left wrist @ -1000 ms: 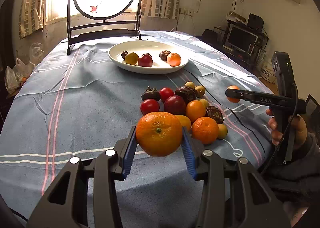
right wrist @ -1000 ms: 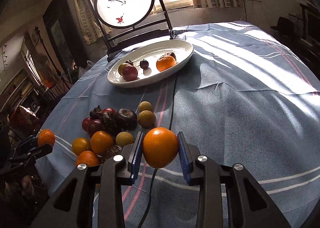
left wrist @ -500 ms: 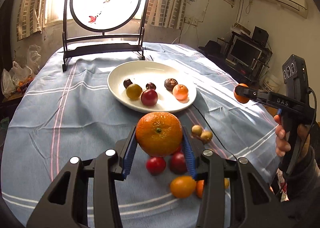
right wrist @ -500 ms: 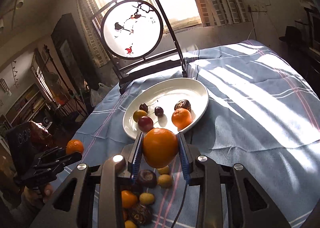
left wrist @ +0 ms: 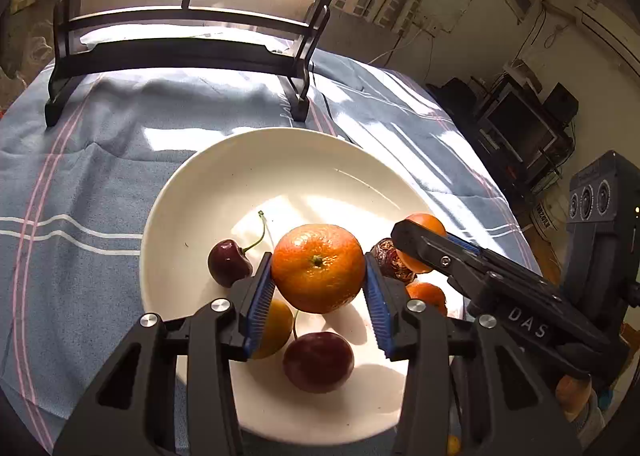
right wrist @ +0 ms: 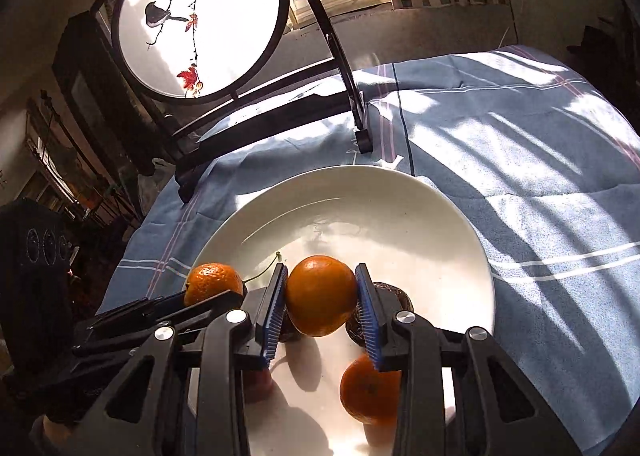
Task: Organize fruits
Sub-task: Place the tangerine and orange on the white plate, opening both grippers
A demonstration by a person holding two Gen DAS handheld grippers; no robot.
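Note:
My left gripper (left wrist: 318,284) is shut on an orange mandarin (left wrist: 318,266) and holds it over the white plate (left wrist: 240,175). My right gripper (right wrist: 322,302) is shut on a smooth orange (right wrist: 320,294) over the same plate (right wrist: 400,215). In the left wrist view the right gripper (left wrist: 424,244) comes in from the right with its orange (left wrist: 426,223). On the plate lie a dark cherry (left wrist: 228,262), a red plum (left wrist: 318,360), a yellow fruit (left wrist: 276,326), a brown wrinkled fruit (left wrist: 390,260) and a small mandarin (left wrist: 428,296).
A round painted screen on a black stand (right wrist: 200,15) sits just behind the plate on the blue striped tablecloth (right wrist: 520,175). Another mandarin (right wrist: 370,392) lies under my right gripper. Electronics and shelves (left wrist: 520,127) stand at the far right of the room.
Both grippers have moved forward from the fruit pile to above the plate, each still holding its orange. The loose fruit pile has dropped out of view.

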